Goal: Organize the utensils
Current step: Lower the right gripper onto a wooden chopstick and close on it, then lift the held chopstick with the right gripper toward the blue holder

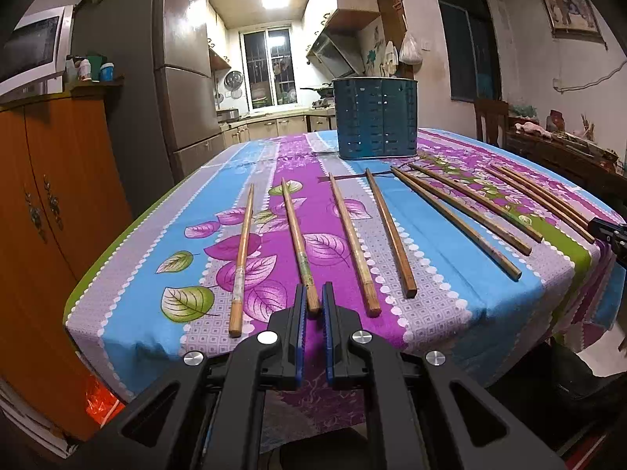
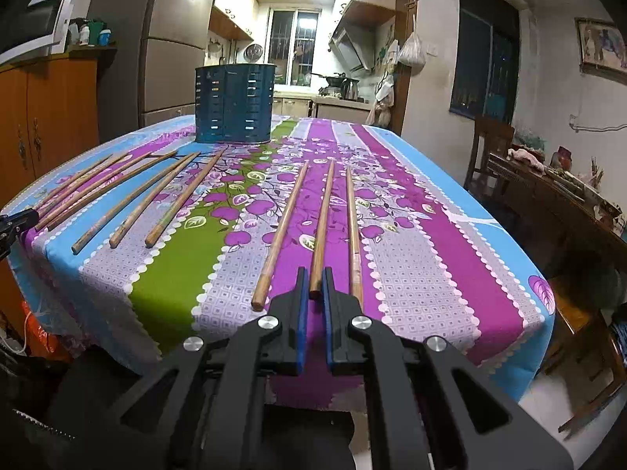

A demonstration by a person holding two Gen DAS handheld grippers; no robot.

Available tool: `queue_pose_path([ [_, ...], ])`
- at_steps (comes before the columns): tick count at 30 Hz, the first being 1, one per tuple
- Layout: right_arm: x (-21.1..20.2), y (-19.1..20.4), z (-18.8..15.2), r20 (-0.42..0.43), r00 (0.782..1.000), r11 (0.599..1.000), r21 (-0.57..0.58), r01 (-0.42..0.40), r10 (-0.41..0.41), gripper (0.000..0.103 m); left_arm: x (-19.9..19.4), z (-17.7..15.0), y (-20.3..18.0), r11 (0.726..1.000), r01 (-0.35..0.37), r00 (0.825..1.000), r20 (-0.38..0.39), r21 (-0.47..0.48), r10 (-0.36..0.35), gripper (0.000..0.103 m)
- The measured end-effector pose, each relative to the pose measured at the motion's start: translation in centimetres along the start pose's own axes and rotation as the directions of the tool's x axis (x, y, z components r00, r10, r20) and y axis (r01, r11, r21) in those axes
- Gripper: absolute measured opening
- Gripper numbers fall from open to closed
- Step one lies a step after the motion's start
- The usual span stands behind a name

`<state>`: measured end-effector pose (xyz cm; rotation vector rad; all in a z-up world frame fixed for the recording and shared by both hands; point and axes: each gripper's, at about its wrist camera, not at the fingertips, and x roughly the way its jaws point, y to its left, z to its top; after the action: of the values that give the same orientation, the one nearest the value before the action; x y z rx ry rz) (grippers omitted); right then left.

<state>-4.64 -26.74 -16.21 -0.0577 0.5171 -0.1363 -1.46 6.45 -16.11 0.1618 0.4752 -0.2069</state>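
Observation:
Several wooden chopsticks lie in a row on the flowered tablecloth (image 1: 439,243). A blue perforated utensil holder (image 1: 377,117) stands upright at the far end of the table; it also shows in the right wrist view (image 2: 234,103). My left gripper (image 1: 313,297) is shut on the near end of the second chopstick from the left (image 1: 298,239), which rests on the cloth. My right gripper (image 2: 315,280) is shut on the near end of the middle chopstick (image 2: 324,215) of the right-hand group of three, which also rests on the cloth.
An orange wooden cabinet (image 1: 51,203) stands left of the table, with a fridge (image 1: 184,78) behind it. A dark wooden chair (image 2: 491,145) and side table (image 2: 556,203) stand to the right. The table's front edge (image 2: 352,352) is just under my grippers.

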Motion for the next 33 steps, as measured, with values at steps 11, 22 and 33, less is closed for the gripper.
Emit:
queue_pose_path([
  [11, -2.6, -0.3, 2.1, 0.079, 0.997, 1.000, 0.005, -0.017, 0.016, 0.005, -2.0, 1.4, -0.3, 1.000, -0.010, 0.997, 0.074, 0.020, 0.008, 0.008],
  [22, -6.2, -0.4, 6.4, 0.247, 0.969, 0.999, -0.051, -0.009, 0.022, 0.005, -5.7, 6.8, 2.4, 0.998, -0.001, 0.977, 0.212, -0.063, 0.014, 0.008],
  [33, -6.0, -0.8, 12.0, 0.356, 0.933, 0.993, -0.121, -0.010, 0.053, 0.005, -5.8, 13.6, 4.2, 0.994, 0.077, 0.959, 0.280, -0.076, -0.053, 0.008],
])
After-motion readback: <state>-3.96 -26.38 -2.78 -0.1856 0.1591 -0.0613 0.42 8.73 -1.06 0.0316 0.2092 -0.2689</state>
